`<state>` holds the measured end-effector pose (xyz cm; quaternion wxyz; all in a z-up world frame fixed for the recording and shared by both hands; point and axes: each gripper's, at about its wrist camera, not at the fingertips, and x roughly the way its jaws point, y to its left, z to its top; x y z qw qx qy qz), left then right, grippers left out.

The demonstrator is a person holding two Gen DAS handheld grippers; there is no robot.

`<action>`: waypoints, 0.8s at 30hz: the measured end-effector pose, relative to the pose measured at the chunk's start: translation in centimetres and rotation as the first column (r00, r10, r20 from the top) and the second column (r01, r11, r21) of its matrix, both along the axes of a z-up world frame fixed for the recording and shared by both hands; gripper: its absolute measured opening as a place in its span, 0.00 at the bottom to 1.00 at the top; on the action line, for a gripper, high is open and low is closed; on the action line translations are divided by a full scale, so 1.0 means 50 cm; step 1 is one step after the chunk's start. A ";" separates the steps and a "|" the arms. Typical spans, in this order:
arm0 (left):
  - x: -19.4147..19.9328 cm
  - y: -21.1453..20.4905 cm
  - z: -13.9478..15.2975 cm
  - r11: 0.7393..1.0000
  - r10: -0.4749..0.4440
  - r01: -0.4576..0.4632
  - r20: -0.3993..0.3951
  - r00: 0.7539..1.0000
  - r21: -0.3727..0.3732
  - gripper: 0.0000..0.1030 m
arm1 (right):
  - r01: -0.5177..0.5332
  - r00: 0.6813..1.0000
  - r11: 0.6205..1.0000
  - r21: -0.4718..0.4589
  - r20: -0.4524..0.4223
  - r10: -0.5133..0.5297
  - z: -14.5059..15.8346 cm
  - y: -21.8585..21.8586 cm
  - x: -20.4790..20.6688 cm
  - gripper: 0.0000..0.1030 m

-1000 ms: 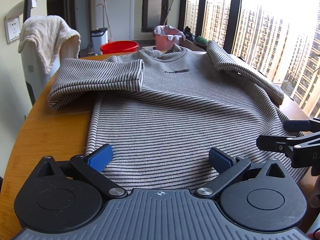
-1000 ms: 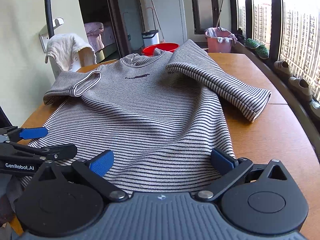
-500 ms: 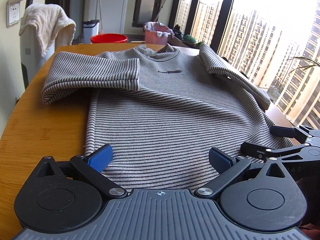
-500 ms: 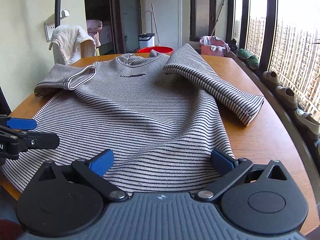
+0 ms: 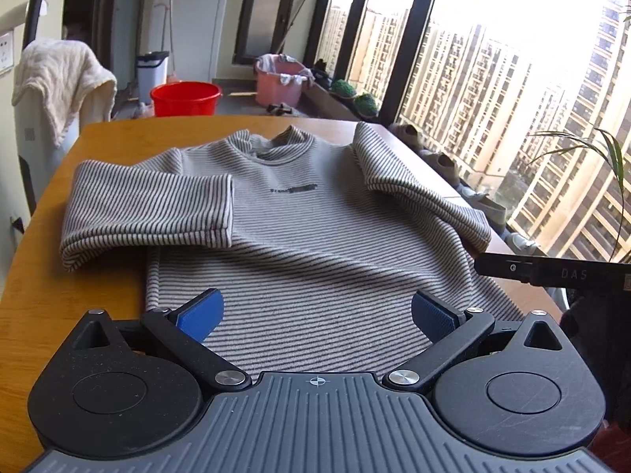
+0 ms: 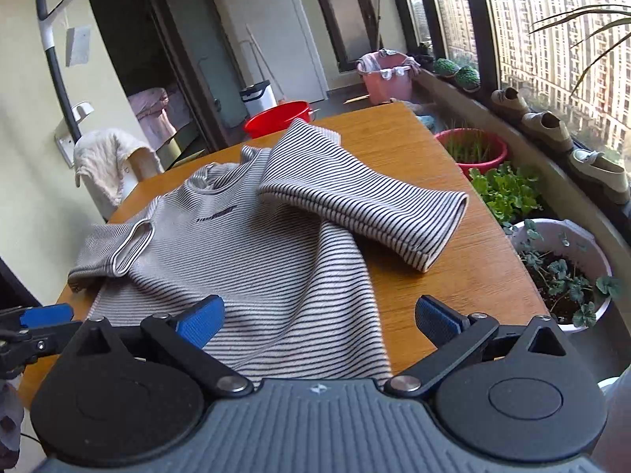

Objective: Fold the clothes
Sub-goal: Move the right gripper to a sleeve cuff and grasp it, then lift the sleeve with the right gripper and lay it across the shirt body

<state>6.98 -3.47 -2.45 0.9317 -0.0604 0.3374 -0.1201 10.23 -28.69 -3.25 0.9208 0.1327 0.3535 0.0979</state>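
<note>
A grey striped long-sleeved sweater (image 5: 315, 244) lies face up on the round wooden table (image 5: 47, 283), hem toward me. Its left sleeve (image 5: 157, 209) is folded across the chest. Its right sleeve (image 6: 366, 201) lies angled out over the table. My left gripper (image 5: 313, 313) is open and empty above the hem. My right gripper (image 6: 319, 321) is open and empty above the hem's right corner. The right gripper shows at the right edge of the left wrist view (image 5: 552, 274). The left gripper's blue fingertip (image 6: 45, 313) shows at the left edge of the right wrist view.
A towel-draped chair (image 5: 59, 90) stands at the table's far left. A red bucket (image 5: 185, 98), a pink basin (image 5: 280, 84) and a bin (image 5: 152, 69) sit on the floor behind. Potted plants (image 6: 560, 272) and shoes (image 6: 548, 126) line the window side.
Both grippers have risen and pulled back from the hem, so the sweater looks farther away. The right gripper has swung toward the right, over the hem's right corner. Both stay open.
</note>
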 end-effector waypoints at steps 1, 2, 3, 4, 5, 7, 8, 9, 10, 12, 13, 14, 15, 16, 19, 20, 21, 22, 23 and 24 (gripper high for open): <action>0.013 0.004 0.000 1.000 -0.001 0.001 0.007 1.000 -0.002 1.00 | 0.044 0.999 0.999 0.031 -0.011 -0.043 0.006 -0.018 0.016 0.95; 0.032 0.016 -0.007 1.000 0.009 -0.009 -0.004 1.000 -0.008 1.00 | 0.075 0.997 0.994 0.082 -0.029 -0.073 0.010 -0.035 0.031 0.84; 0.051 0.027 -0.015 1.000 0.021 -0.021 -0.015 1.000 -0.015 1.00 | 0.106 0.994 0.986 0.128 -0.047 -0.100 0.012 -0.051 0.044 0.72; 0.069 0.046 -0.025 0.998 0.057 -0.058 -0.032 0.998 -0.018 1.00 | 0.135 0.990 0.976 0.168 -0.065 -0.126 0.011 -0.064 0.054 0.68; 0.087 0.065 -0.035 0.995 0.094 -0.096 -0.049 0.994 -0.020 1.00 | 0.162 0.986 0.968 0.191 -0.075 -0.150 0.009 -0.072 0.062 0.63; 0.116 0.112 -0.050 0.983 0.181 -0.182 -0.052 0.982 -0.003 1.00 | 0.208 0.978 0.960 0.190 -0.071 -0.197 0.004 -0.078 0.072 0.63; 0.126 0.137 -0.055 0.971 0.239 -0.239 -0.043 0.970 0.016 1.00 | 0.226 0.974 0.958 0.176 -0.063 -0.218 0.001 -0.078 0.076 0.63; 0.134 0.168 -0.060 0.950 0.310 -0.309 -0.037 0.950 0.032 1.00 | 0.240 0.971 0.960 0.143 -0.048 -0.235 -0.002 -0.075 0.078 0.63; 0.135 0.193 -0.063 0.941 0.339 -0.339 -0.047 0.939 0.011 1.00 | 0.251 0.968 0.961 0.114 -0.036 -0.248 -0.006 -0.074 0.080 0.63; 0.137 0.244 -0.069 0.917 0.395 -0.397 -0.069 0.916 -0.028 1.00 | 0.265 0.964 0.959 0.102 -0.044 -0.261 -0.018 -0.081 0.084 0.63; 0.131 0.258 -0.068 0.911 0.409 -0.411 -0.069 0.910 -0.029 1.00 | 0.272 0.962 0.955 0.118 -0.057 -0.267 -0.025 -0.086 0.087 0.63; 0.126 0.270 -0.067 0.905 0.423 -0.425 -0.068 0.904 -0.029 1.00 | 0.283 0.959 0.948 0.142 -0.072 -0.276 -0.033 -0.092 0.090 0.63; 0.121 0.274 -0.065 0.900 0.433 -0.435 -0.065 0.899 -0.026 1.00 | 0.296 0.955 0.941 0.165 -0.083 -0.285 -0.039 -0.096 0.094 0.62; 0.107 0.275 -0.057 0.899 0.433 -0.437 -0.068 0.899 -0.044 1.00 | 0.310 0.950 0.932 0.188 -0.095 -0.296 -0.047 -0.100 0.098 0.61; 0.065 0.253 -0.025 0.926 0.307 -0.322 -0.105 0.946 -0.195 1.00 | 0.342 0.939 0.914 0.220 -0.119 -0.323 -0.068 -0.098 0.122 0.57; 0.050 0.229 -0.011 0.935 0.247 -0.265 -0.104 0.964 -0.235 1.00 | 0.345 0.938 0.912 0.221 -0.117 -0.327 -0.072 -0.095 0.133 0.50; 0.037 0.208 0.000 0.942 0.203 -0.220 -0.091 0.975 -0.253 1.00 | 0.348 0.937 0.912 0.217 -0.113 -0.330 -0.073 -0.092 0.142 0.36; 0.016 0.171 0.010 0.954 0.152 -0.163 -0.062 0.986 -0.253 1.00 | 0.346 0.938 0.914 0.212 -0.118 -0.327 -0.071 -0.091 0.150 0.23; 0.002 0.144 0.017 0.963 0.125 -0.130 -0.040 0.991 -0.238 1.00 | 0.338 0.940 0.917 0.211 -0.121 -0.318 -0.067 -0.090 0.158 0.11; -0.012 0.110 0.020 0.971 0.098 -0.099 -0.018 0.995 -0.216 1.00 | 0.316 0.948 0.926 0.208 -0.111 -0.299 -0.052 -0.090 0.166 0.08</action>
